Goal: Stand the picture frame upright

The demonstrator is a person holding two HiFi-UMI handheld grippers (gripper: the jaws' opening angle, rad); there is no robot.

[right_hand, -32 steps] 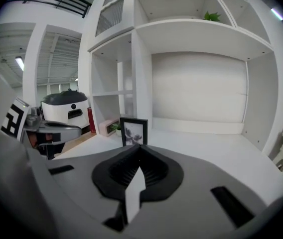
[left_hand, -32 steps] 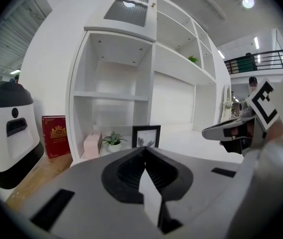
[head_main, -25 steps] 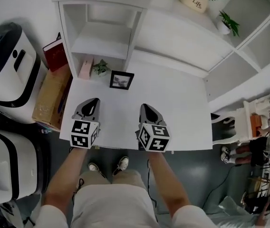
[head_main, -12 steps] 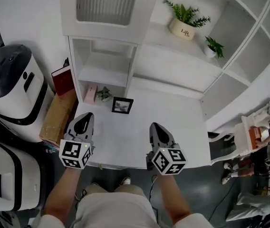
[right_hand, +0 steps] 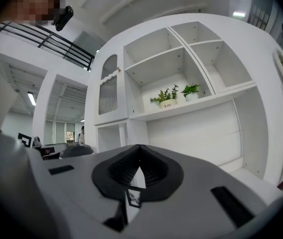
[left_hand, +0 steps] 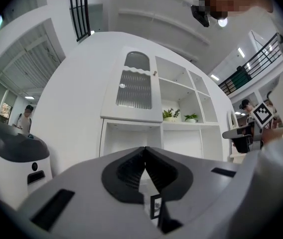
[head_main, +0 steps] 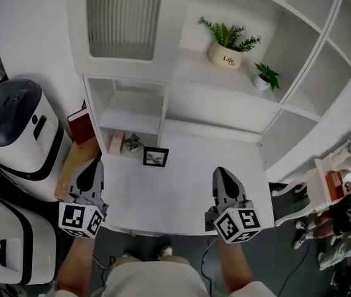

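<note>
**You drew both claws off the desk, and the picture frame stayed put at the back.**
In the head view, your left claw [head_main: 93, 166] and right claw [head_main: 222, 172] sat lower and wider apart than a second before, at the desk's [head_main: 185, 187] near edge. Both were well clear of the picture frame [head_main: 156, 157], which had kept its place just beside the small plant [head_main: 131, 144] under the shelf unit. In the left gripper view the jaws were pressed together on nothing, and the frame [left_hand: 155, 206] showed small and face-on beyond them, seemingly upright. In the right gripper view the jaws were likewise shut and empty, with the frame [right_hand: 133, 197] again far off. Judging by this, you had it standing already, and the pull-back looked like the task's close.
</note>
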